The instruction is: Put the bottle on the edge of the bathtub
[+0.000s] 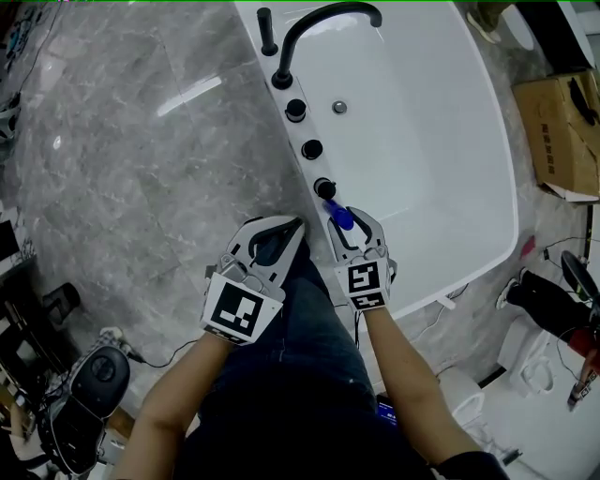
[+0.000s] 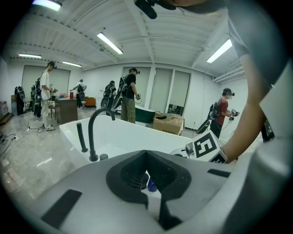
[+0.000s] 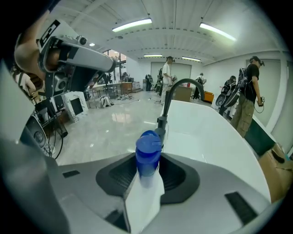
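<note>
A white bottle with a blue cap (image 1: 342, 217) sits between the jaws of my right gripper (image 1: 350, 227), which is shut on it. In the right gripper view the bottle (image 3: 147, 155) points out past the jaws toward the black faucet (image 3: 176, 91). The bottle hovers over the near left rim of the white bathtub (image 1: 298, 129), just beside the nearest black knob (image 1: 324, 187). My left gripper (image 1: 296, 226) is close on the left, over the floor by the tub, its jaws shut on nothing. In the left gripper view the shut jaws meet in front of the tub (image 2: 119, 132).
A black faucet (image 1: 319, 23) and two more black knobs (image 1: 295, 110) line the tub's left rim. A cardboard box (image 1: 562, 131) lies at the right. Cables and equipment (image 1: 94, 375) crowd the floor at the lower left. Several people stand in the background.
</note>
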### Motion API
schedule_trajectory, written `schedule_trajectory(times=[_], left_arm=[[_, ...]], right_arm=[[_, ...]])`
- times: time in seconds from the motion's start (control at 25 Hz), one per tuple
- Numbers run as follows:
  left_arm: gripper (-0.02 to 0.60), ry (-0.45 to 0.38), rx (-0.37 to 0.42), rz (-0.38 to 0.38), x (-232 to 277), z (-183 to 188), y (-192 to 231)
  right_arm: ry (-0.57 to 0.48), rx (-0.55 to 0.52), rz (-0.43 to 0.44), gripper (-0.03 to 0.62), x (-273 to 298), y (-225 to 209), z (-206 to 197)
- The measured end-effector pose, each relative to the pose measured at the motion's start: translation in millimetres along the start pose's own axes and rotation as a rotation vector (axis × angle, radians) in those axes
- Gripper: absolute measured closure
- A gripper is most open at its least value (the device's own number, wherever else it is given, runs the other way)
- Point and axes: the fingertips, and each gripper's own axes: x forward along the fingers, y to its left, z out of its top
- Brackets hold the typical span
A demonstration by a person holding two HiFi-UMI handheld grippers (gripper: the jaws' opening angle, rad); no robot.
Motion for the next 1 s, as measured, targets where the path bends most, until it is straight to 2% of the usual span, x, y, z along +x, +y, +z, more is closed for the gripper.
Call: schedule_trajectory(times=[0.4,0.6,0.72,0.92,0.96,1.0], left_arm=[[0.559,-0.013,0.003,0.006,-6,1,4],[0.559,0.0,0.009,-0.01,-11,3,-2],[0.56,-0.011,0.013,-0.01,-17,8,-3],[0.56,-0.055,0.017,0.018,-35,31,-2],[0.56,-0.072,0.019,0.027,-40,39,-2],[0.56,-0.093,0.022,0.039,-45,48,-1]], right_arm=[[0.047,-0.072,-0.016,0.43,-2,4,-2],[0.021,-0.07,-0.015,0.406,-14,7,8],[-0.033,-0.068,-0.039,0.396,-31,5,29],[-0.213,0.007,-0.111,0.396,-85,-3,94],[-0.249,0.023,-0.129,0.4,-98,-6,108],[-0.283,0.039,-0.149,0.435,-110,-10,122]])
